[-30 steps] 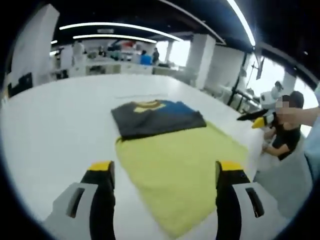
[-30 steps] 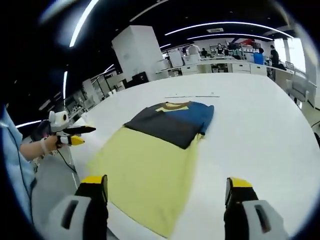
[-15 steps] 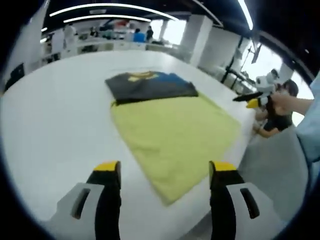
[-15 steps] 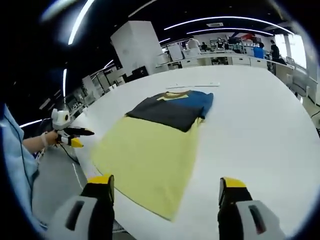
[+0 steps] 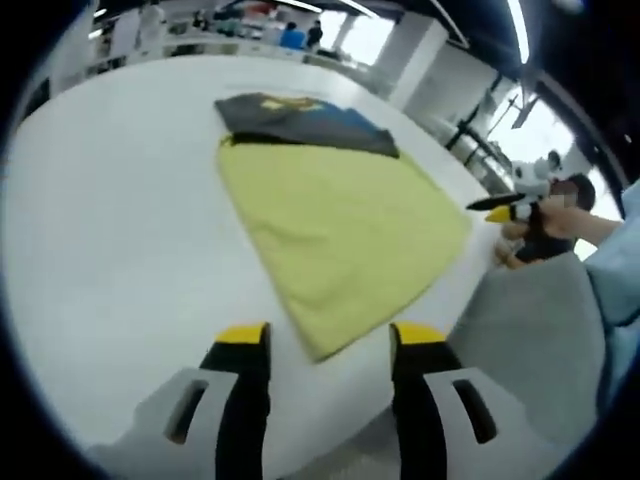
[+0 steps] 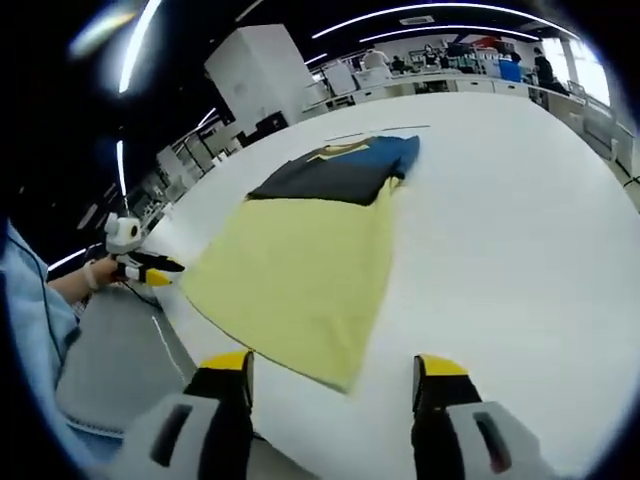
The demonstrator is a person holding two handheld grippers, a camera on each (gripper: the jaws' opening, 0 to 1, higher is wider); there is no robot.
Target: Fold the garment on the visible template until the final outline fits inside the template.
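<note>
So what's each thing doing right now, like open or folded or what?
Left gripper: open, holding nothing, above the table edge.
Right gripper: open, holding nothing.
Dark shirt: folded up, lying flat at the far end of the yellow cloth.
Yellow cloth: spread out flat.
White table: holding both.

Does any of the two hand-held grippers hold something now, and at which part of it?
Nothing is held. The left hand-held gripper and the right hand-held gripper both stand open above the white table, short of the yellow cloth and the folded garment.
</note>
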